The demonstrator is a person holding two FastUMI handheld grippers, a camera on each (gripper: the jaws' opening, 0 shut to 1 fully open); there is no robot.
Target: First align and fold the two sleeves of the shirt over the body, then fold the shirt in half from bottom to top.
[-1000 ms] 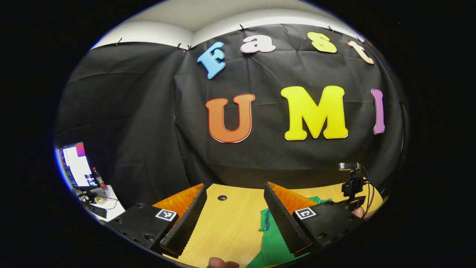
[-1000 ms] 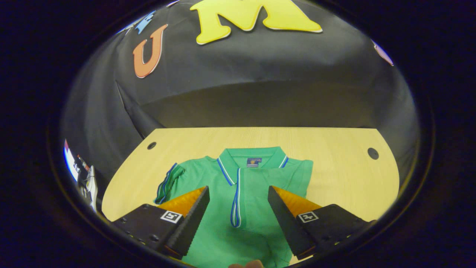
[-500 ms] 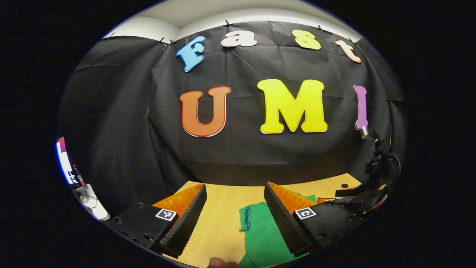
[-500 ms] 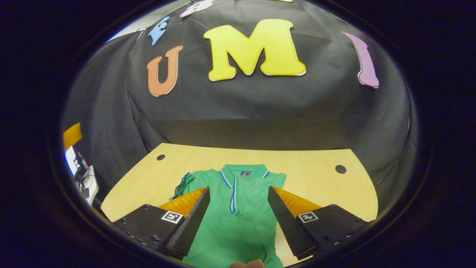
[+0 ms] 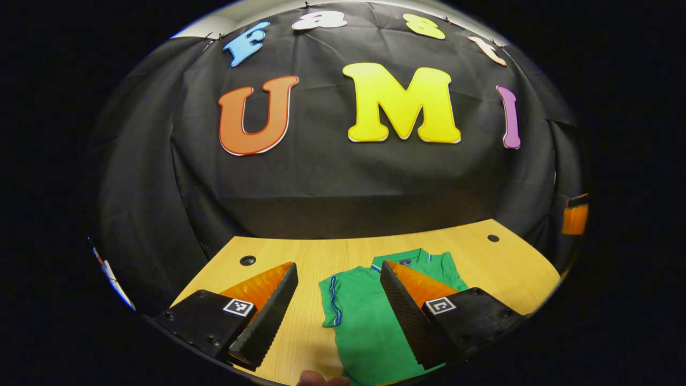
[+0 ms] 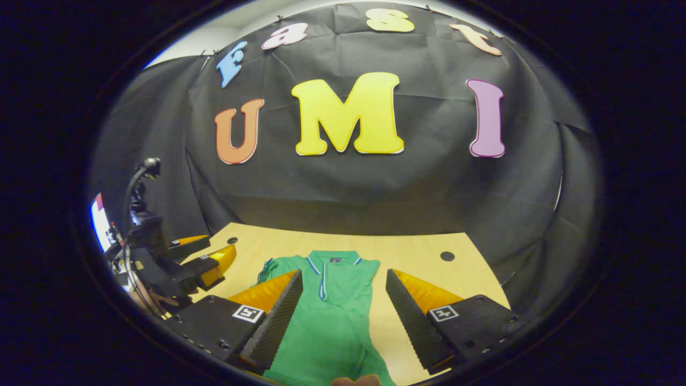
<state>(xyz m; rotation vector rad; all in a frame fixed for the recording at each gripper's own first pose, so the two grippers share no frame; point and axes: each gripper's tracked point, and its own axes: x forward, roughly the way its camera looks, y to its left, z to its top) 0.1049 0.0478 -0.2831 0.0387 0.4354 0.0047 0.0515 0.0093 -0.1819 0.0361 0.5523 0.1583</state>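
Observation:
A green polo shirt [image 6: 327, 316] with blue-white trim lies flat on the wooden table [image 6: 418, 252], collar [image 6: 332, 260] toward the wall. It looks narrow, with a trimmed sleeve edge [image 6: 265, 267] bunched at its left side. My right gripper [image 6: 343, 272] hovers open above the shirt's lower body, holding nothing. In the left gripper view the shirt [image 5: 364, 321] lies between and under the fingers of my open left gripper [image 5: 337, 265], and a blue-trimmed sleeve edge [image 5: 333, 303] shows. The left gripper [image 6: 206, 252] also appears in the right gripper view, held by a hand at the table's left edge.
The table has round cable holes [image 6: 447, 256] [image 5: 247, 260] near its back corners. The black cloth wall stands right behind the table. A bright screen [image 6: 99, 220] sits off the table's left side. Bare wood [image 5: 509, 268] lies to the right of the shirt.
Both grippers have drawn back from the wall, so the shirt looks smaller in the right gripper view. The left gripper swung right, bringing the shirt between its fingers. Both stay open.

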